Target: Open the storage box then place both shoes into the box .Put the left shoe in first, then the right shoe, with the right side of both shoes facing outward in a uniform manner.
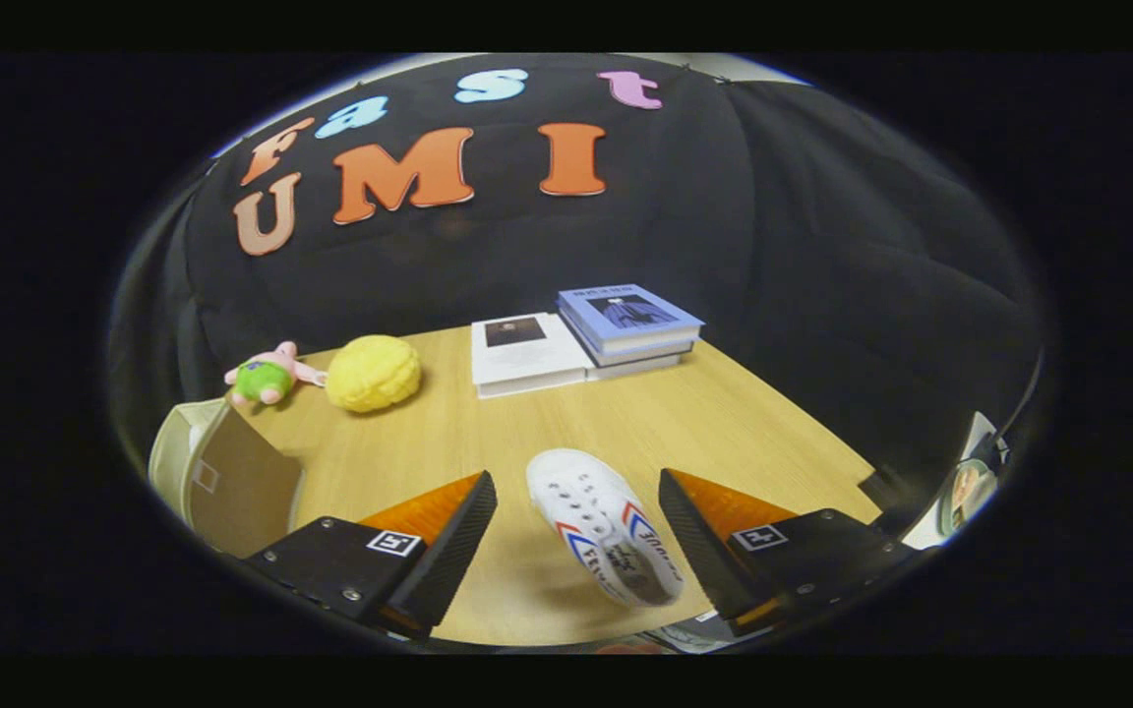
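We saw the gripper with its fingers spread wide and holding nothing, the white shoe lying on the table between them, nearer the right finger, toe pointing away. Left of the shoe, by the left finger, stood the box, its flap apparently raised. We judged the canvas shoe light and soft, its upper yielding, so a hold across the firmer heel collar seemed safest.

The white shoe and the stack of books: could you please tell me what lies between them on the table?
Nothing; in the gripper view bare table runs from the white shoe, between the open tongs, to the books.
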Demonstrator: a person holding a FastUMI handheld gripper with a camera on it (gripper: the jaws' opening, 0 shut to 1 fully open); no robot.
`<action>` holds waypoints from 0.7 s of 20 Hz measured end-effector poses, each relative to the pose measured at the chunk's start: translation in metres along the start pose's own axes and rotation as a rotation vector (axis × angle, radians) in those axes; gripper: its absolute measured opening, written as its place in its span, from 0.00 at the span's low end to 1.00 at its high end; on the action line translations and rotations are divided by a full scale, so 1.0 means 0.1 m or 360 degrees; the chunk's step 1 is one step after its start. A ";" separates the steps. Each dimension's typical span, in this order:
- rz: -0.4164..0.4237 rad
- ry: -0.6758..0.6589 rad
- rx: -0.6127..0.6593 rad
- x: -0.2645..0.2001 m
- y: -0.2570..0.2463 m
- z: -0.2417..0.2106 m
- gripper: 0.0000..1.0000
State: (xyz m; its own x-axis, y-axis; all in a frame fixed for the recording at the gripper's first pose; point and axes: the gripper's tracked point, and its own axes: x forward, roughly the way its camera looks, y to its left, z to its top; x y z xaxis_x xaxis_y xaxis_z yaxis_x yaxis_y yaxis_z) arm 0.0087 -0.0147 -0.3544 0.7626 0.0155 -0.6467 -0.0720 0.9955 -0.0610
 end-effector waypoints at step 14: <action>-0.0054 0.0312 0.0151 0.24 -0.54 -0.89 0.85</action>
State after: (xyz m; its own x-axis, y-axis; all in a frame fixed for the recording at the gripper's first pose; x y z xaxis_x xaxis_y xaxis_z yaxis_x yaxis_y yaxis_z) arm -0.0267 -0.0765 -0.4346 0.6233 -0.0272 -0.7815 0.0194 0.9996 -0.0194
